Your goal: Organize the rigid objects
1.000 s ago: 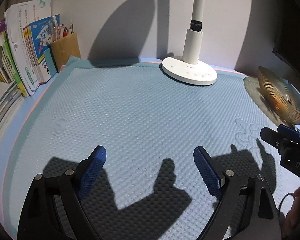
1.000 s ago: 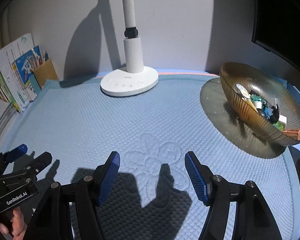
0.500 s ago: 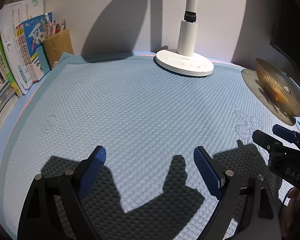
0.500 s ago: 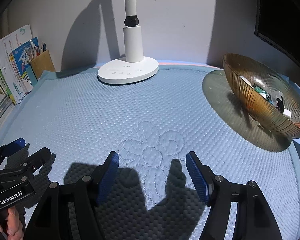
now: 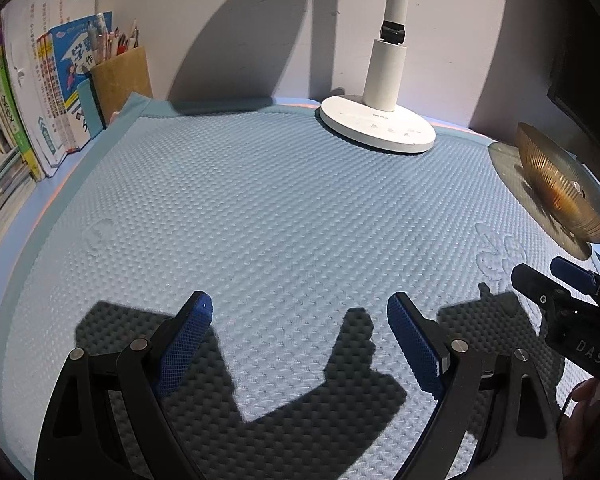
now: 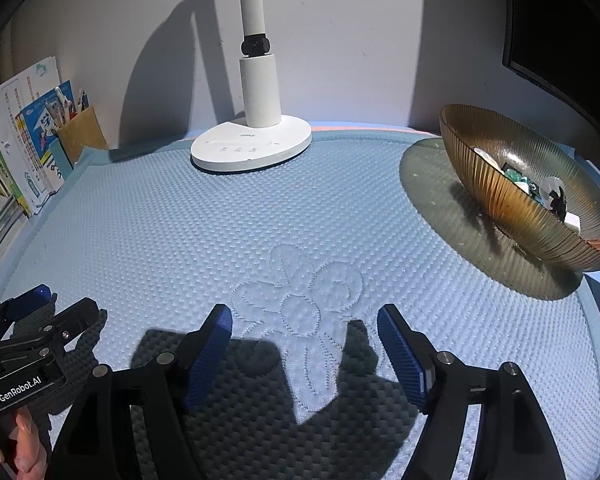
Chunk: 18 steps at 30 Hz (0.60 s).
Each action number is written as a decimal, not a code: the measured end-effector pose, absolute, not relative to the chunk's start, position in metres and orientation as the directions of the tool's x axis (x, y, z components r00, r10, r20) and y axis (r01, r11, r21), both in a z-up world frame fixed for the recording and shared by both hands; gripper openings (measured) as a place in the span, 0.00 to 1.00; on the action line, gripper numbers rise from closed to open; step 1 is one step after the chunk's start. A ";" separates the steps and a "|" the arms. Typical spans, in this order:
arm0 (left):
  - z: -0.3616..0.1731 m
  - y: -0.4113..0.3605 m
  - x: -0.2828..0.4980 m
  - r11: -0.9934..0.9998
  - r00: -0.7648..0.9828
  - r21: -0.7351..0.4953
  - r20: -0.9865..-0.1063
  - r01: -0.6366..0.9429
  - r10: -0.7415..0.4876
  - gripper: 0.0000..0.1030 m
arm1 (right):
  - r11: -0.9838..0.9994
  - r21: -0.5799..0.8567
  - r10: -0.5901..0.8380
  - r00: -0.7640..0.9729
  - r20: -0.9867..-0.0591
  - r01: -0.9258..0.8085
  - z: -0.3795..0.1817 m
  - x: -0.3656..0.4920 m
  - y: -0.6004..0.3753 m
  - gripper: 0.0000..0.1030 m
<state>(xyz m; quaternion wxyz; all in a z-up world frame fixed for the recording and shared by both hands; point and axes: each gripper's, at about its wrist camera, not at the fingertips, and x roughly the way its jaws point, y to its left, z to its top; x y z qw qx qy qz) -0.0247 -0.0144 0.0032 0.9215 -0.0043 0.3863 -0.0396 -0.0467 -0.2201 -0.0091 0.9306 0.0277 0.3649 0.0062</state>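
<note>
An amber ribbed glass bowl (image 6: 520, 196) stands at the right edge of the blue mat and holds several small objects (image 6: 540, 192): white, green, black and one reddish piece. In the left wrist view the same bowl (image 5: 556, 188) shows side-on. My left gripper (image 5: 300, 308) hovers open over bare mat, with nothing between its blue pads. My right gripper (image 6: 305, 314) is over the embossed flower (image 6: 300, 304); its jaws are opening and nothing is between them. Each gripper appears at the edge of the other's view.
A white desk lamp base (image 6: 252, 146) stands at the back centre. Books (image 5: 40, 92) and a brown pen holder (image 5: 120, 80) line the back left. A dark screen (image 6: 564, 32) hangs at the upper right. The quilted blue mat (image 5: 280, 200) covers the desk.
The right gripper's pads have spread a little wider. Both views shifted slightly and came back; nothing on the mat moved.
</note>
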 end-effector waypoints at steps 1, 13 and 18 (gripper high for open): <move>0.003 -0.015 -0.024 0.997 0.698 -0.038 -0.712 0.069 -0.075 0.86 | 0.998 0.058 0.031 0.734 -0.679 0.010 -0.009 -0.047 -0.220 0.73; 0.002 -0.013 -0.023 0.997 0.691 -0.046 -0.719 0.064 -0.078 0.86 | 0.998 0.060 0.030 0.734 -0.679 0.015 -0.009 -0.047 -0.221 0.77; 0.002 -0.013 -0.023 0.997 0.689 -0.047 -0.720 0.064 -0.079 0.86 | 0.998 0.059 0.026 0.732 -0.681 0.020 -0.009 -0.046 -0.219 0.77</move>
